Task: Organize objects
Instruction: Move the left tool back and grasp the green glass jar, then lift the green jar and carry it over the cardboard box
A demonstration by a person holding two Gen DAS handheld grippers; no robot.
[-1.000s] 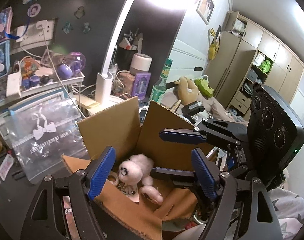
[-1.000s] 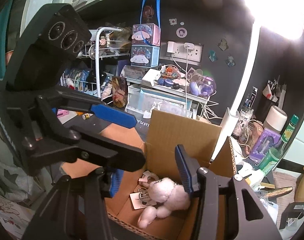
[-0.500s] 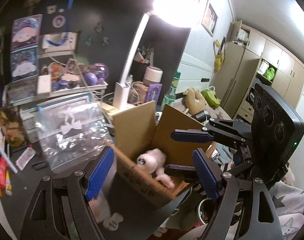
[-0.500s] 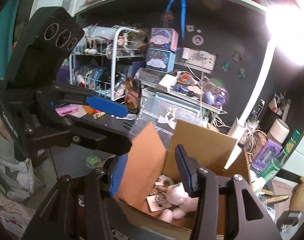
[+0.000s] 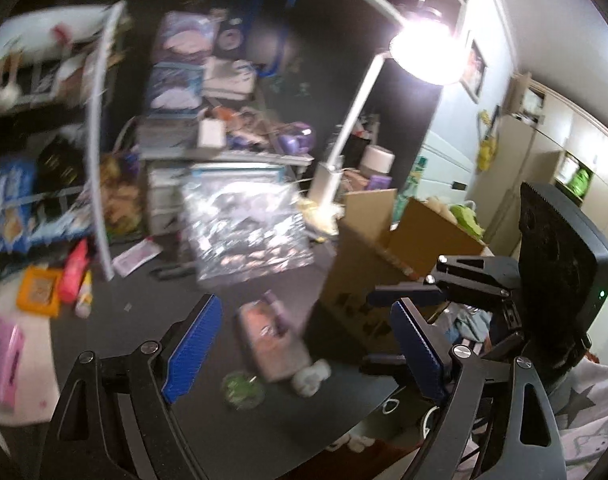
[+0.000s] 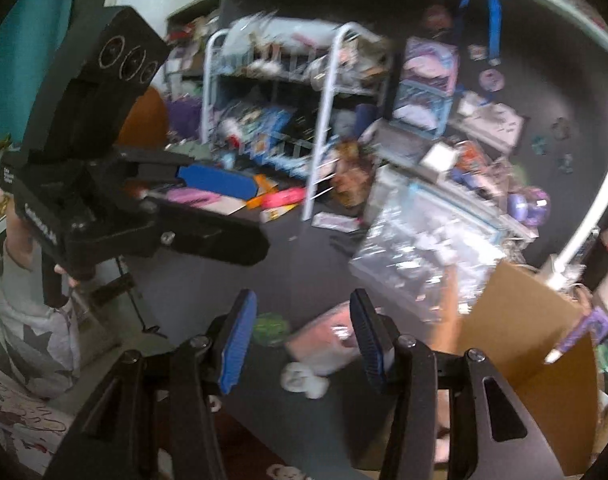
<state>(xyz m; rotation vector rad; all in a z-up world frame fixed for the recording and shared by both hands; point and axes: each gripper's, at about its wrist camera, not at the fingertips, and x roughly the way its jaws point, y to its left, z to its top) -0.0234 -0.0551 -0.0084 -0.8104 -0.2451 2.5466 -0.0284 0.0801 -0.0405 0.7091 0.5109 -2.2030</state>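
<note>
My left gripper [image 5: 304,348] hovers over the dark desk [image 5: 144,320], its jaws opening with nothing between them. Beyond its fingers lie a pink wrapped packet [image 5: 272,340], a small white plush piece [image 5: 310,376] and a round green item [image 5: 242,390]. The open cardboard box [image 5: 384,264] stands to the right, its inside hidden. My right gripper [image 6: 304,344] is open and empty above the same pink packet [image 6: 328,340] and white plush piece [image 6: 304,380]. The box [image 6: 516,340] is at its right. The left gripper [image 6: 248,216] shows at the left of the right wrist view.
A clear zip bag [image 5: 248,228] leans behind the packet. A white wire rack [image 6: 320,128] and cluttered shelves fill the back. The desk lamp [image 5: 344,152] stands near the box. Orange and pink items [image 5: 40,288] lie far left. A person's hand [image 6: 56,268] holds the left gripper.
Both views have swung left, from the box's inside to the dark desk. The box now sits at the right, and the plush toy inside it is out of sight. The left jaws are wider.
</note>
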